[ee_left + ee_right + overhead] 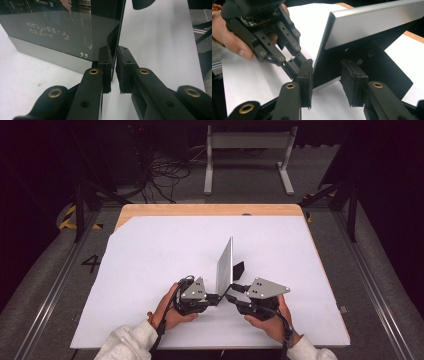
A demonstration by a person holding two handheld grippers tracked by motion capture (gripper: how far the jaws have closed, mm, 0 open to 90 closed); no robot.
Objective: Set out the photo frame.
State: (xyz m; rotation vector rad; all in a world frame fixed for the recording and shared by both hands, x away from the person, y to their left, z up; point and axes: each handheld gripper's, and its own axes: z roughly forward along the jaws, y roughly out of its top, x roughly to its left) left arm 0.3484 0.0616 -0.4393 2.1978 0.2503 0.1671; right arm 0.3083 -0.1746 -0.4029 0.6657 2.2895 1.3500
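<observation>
While a picture frame point(225, 265) stands upright near the front of a white sheet point(150, 270) over a wooden table point(210, 209), cables sprawl across the dim grey floor beyond. From the left gripper point(113, 68), jaws clamp the frame's glass edge, its print too faint to read. From the right gripper point(325, 80), jaws stand apart around the frame's lower corner, seemingly loosened; its black back stand point(387, 72) is cut off.
</observation>
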